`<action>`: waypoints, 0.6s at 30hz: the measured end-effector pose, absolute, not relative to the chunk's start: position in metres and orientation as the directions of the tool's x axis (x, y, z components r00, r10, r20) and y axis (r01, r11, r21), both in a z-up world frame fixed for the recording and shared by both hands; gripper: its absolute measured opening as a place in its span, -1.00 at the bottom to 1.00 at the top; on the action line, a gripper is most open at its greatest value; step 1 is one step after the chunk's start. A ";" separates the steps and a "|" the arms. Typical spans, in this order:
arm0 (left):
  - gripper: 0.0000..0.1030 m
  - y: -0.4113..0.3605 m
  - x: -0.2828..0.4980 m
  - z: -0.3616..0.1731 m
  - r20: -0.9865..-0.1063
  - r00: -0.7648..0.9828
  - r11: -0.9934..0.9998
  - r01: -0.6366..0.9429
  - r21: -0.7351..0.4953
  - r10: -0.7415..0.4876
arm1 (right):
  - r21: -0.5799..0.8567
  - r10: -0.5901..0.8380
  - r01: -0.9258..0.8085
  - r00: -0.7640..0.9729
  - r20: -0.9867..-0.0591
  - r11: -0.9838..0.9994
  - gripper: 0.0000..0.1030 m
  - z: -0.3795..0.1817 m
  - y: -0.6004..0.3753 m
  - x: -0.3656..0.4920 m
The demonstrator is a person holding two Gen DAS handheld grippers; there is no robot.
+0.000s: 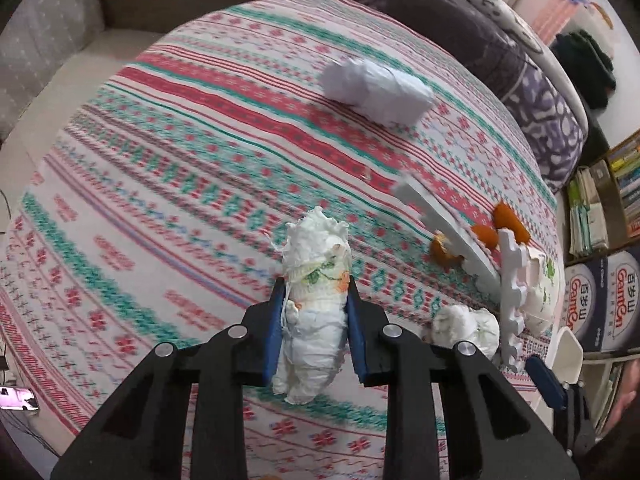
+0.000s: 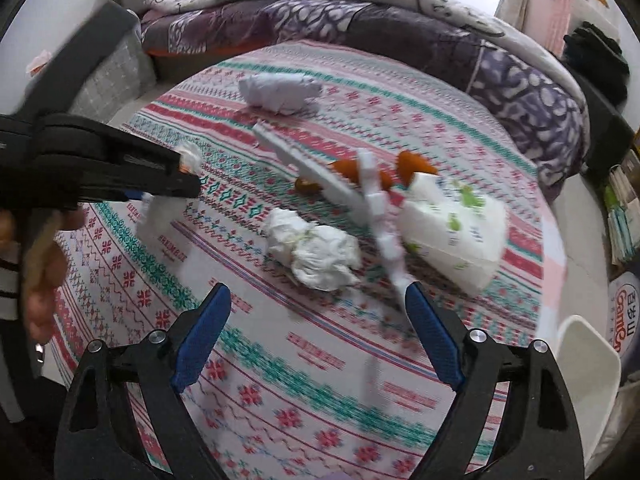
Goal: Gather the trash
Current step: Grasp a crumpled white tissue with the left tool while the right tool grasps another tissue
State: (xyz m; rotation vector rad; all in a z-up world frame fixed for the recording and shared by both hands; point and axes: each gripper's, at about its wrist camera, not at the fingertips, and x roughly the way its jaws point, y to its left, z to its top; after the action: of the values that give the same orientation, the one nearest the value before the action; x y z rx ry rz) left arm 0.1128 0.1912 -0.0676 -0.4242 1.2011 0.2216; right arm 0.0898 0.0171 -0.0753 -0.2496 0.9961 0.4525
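Note:
My left gripper (image 1: 316, 292) is shut on a rolled white diaper (image 1: 316, 304) and holds it above the patterned bedspread (image 1: 180, 184); it shows from the side in the right wrist view (image 2: 188, 176). My right gripper (image 2: 318, 312) is open and empty, just short of a second rolled diaper (image 2: 316, 252), also in the left wrist view (image 1: 466, 326). A crumpled white paper wad (image 2: 280, 90) lies farther back. White foam strips (image 2: 320, 176), orange peels (image 2: 412, 164) and a tissue pack (image 2: 452, 228) lie to the right.
A purple quilt (image 2: 400, 28) is bunched along the bed's far and right side. A white bin rim (image 2: 588, 360) stands at the lower right. Boxes (image 1: 600, 300) and bookshelves (image 1: 600, 200) stand to the right of the bed.

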 end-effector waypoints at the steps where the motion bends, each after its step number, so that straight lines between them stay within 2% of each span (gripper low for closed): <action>1: -0.46 0.194 0.113 -0.066 -0.932 0.357 0.897 -0.391 -0.205 -0.057 | 0.010 0.250 -0.469 0.452 -0.856 0.883 0.57 -0.078 0.020 0.093; 5: -0.45 0.199 0.112 -0.058 -0.925 0.376 0.896 -0.394 -0.207 -0.048 | 0.081 0.267 -0.419 0.408 -0.873 0.905 0.47 -0.091 0.026 0.108; 12: -0.45 0.203 0.106 -0.049 -0.917 0.398 0.902 -0.382 -0.203 -0.038 | 0.125 0.257 -0.323 0.404 -0.878 0.938 0.46 -0.101 0.030 0.127; 14: -0.45 0.204 0.104 -0.047 -0.916 0.399 0.904 -0.377 -0.200 -0.036 | 0.121 0.248 -0.315 0.401 -0.882 0.941 0.16 -0.103 0.031 0.129; 17: -0.45 0.205 0.103 -0.047 -0.915 0.402 0.908 -0.375 -0.187 -0.023 | 0.122 0.242 -0.298 0.409 -0.880 0.947 -0.07 -0.103 0.030 0.131; 18: -0.45 0.206 0.102 -0.047 -0.915 0.403 0.908 -0.376 -0.187 -0.021 | 0.135 0.252 -0.293 0.408 -0.877 0.946 -0.08 -0.102 0.029 0.131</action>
State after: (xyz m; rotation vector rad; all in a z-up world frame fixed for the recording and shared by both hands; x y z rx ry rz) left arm 0.1019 0.2058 -0.0468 -0.3953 1.1411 0.2315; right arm 0.1312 0.0293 -0.1017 -0.0420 1.0978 0.3434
